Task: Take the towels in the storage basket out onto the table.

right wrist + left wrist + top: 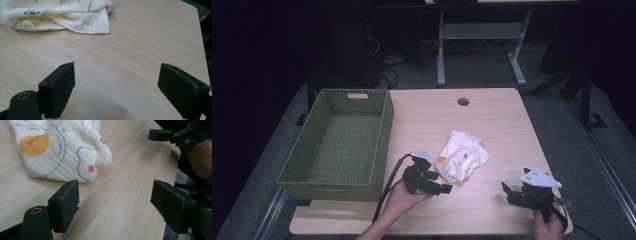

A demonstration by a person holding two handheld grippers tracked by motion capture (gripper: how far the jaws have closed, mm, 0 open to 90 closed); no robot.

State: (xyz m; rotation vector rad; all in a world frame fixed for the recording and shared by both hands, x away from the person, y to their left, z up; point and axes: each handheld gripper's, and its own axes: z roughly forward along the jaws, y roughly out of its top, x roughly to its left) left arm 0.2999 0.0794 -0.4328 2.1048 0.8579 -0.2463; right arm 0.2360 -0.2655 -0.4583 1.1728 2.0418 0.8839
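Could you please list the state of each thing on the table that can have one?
Cloth: crumpled in a heap on the table, not held.
Basket: upright at the table's left edge, nothing inside.
Left tool: open, holding nothing, just short of the cloth.
Right tool: open, holding nothing, apart from the cloth.
Table: bare wood around the cloth.

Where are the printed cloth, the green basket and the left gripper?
printed cloth (pixel 460 156): high view, middle of the crumpled fabric.
green basket (pixel 384 131): high view, right wall.
left gripper (pixel 113 201): left gripper view, midway between its open fingers.
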